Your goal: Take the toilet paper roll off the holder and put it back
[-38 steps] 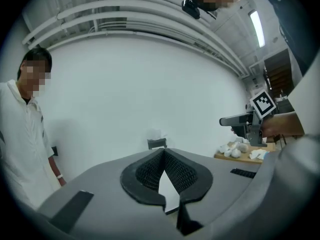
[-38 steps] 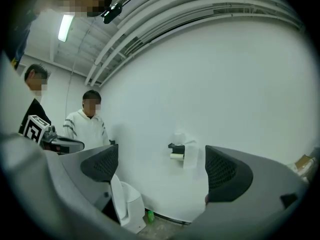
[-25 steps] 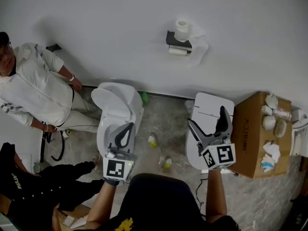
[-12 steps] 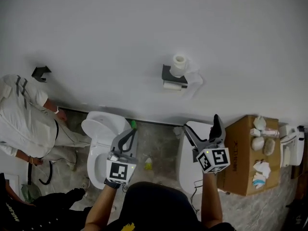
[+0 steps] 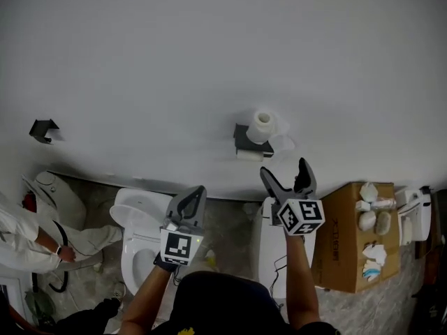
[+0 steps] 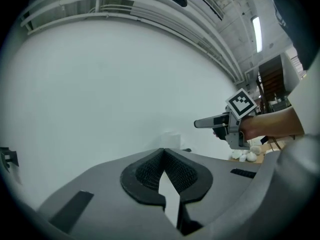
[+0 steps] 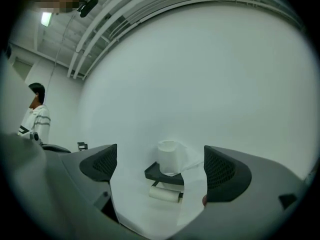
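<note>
White wall ahead carries the holder [image 5: 244,138], the toilet paper roll [image 5: 249,155] on its bar beneath an upright roll [image 5: 262,124]; both tongs have risen toward it within the last second, right tongs [image 5: 284,169] spread and aimed at the roll from a distance, left tongs [image 5: 199,192] closed on nothing, so removal is judged not yet begun.

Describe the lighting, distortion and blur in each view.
Head view: even light, the wall bows at its base, toilet paper roll sharp. Left gripper view: fisheye with black corners, a ceiling lamp glares. Right gripper view: same fisheye, holder sharp.
</note>
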`<state>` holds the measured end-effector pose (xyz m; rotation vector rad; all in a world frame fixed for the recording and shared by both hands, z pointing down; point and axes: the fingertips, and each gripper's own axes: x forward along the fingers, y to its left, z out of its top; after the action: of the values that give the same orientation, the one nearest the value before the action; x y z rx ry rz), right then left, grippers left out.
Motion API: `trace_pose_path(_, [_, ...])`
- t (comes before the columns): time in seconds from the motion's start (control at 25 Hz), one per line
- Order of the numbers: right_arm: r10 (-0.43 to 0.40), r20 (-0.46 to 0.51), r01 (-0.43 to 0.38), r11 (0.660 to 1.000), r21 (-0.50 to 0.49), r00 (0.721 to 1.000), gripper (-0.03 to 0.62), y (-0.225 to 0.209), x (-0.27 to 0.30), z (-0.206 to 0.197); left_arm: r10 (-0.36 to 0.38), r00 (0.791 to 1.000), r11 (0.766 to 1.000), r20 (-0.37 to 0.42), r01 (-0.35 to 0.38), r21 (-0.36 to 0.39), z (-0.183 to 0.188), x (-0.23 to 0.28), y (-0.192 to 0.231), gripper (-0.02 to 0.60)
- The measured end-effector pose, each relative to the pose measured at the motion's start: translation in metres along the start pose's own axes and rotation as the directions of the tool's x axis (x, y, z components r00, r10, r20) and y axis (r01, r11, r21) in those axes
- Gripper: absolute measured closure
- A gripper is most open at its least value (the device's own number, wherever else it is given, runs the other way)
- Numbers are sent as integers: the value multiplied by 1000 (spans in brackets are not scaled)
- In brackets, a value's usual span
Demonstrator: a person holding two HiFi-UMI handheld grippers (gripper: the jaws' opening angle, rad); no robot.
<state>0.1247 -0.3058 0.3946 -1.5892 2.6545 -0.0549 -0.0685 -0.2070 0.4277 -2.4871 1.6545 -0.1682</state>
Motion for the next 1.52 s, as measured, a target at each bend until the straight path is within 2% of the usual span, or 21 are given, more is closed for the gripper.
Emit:
trace_pose_path(0.16, [-21, -17, 21, 1000, -4, 1000, 79, -8, 40, -5, -14, 1000, 999, 17, 15, -44, -10, 15, 16, 566])
trace_pose_path(0.28, [-22, -30, 22, 1000, -2, 999, 100, -12, 69, -12, -27, 1000, 999, -3, 27, -37, -23, 25, 24, 566])
trace_pose_path(0.44, [-9, -63, 8, 1000, -20, 998, 118, -15, 98, -19, -7, 1000, 999, 20, 8, -46, -23, 27, 31, 565])
trace_pose_path(0.68, [-2, -121, -2, 999, -36, 993, 146, -17, 136, -29, 20, 1000, 998, -8, -21, -54, -32, 27, 45, 566])
trace_pose_path(1.0, [-13, -143, 5, 998, -58, 990, 226, -18, 156, -30, 20, 1000, 999, 4, -19, -48, -30, 26, 46, 566])
trace_pose_path(1.16, [-29, -161, 18, 997, -71, 987, 243, -23, 164, -31, -1, 1000, 999, 24, 3, -46, -25, 25, 41, 566])
trace_pose_path(1.36, [-40, -170, 25, 995, -92, 985, 286, -23, 171, -32, 27, 1000, 999, 12, -27, -47, -27, 22, 46, 565])
trace_pose_path(1.52, [-49, -170, 34, 995, -92, 984, 296, -25, 167, -31, 26, 1000, 999, 9, -26, -47, -27, 19, 47, 566])
